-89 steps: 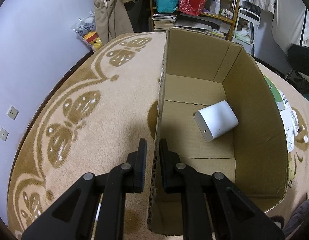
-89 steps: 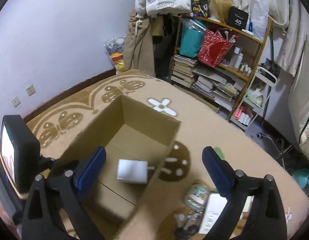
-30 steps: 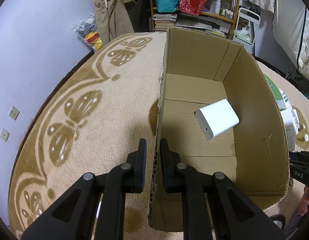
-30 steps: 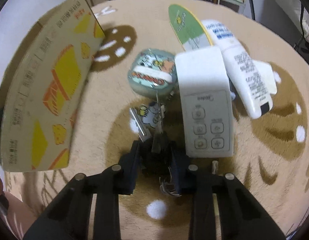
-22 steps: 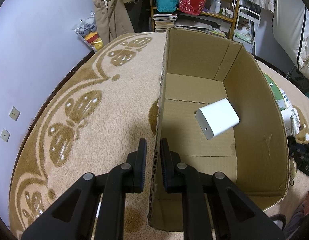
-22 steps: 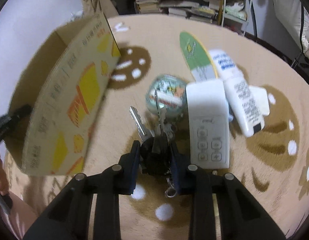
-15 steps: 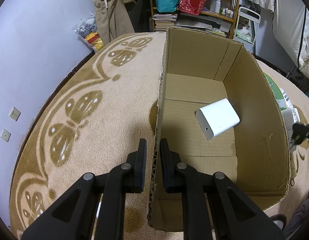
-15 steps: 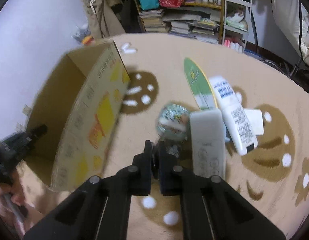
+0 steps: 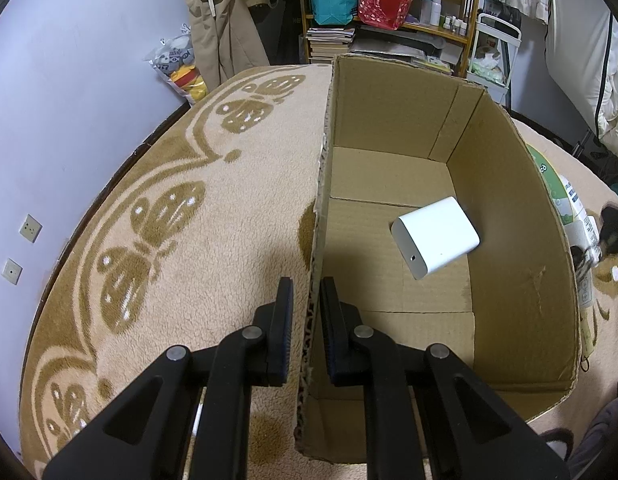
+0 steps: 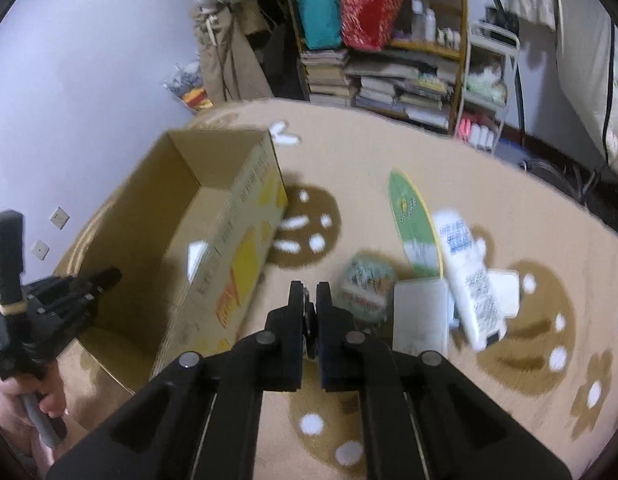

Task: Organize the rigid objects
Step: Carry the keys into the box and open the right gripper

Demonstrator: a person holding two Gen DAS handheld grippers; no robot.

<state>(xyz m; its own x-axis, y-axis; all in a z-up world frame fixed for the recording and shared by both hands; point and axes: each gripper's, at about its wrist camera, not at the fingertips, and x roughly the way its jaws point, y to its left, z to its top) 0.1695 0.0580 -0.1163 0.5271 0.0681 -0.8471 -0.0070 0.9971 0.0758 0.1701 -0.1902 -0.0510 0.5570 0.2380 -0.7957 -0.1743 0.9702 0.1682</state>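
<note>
An open cardboard box stands on the carpet with a white rectangular device lying on its floor. My left gripper is shut on the box's near left wall. My right gripper is shut on a bunch of keys, mostly hidden between the pads, and is lifted above the carpet to the right of the box. It shows as a dark blur at the right edge of the left wrist view.
On the carpet right of the box lie a round tin, a white remote, a white tube, a white flat item and a green oval card. Shelves with books and bags stand at the back.
My right gripper closed on the keys, lifted them off the carpet and swung up and toward the box. The left gripper and box have not moved.
</note>
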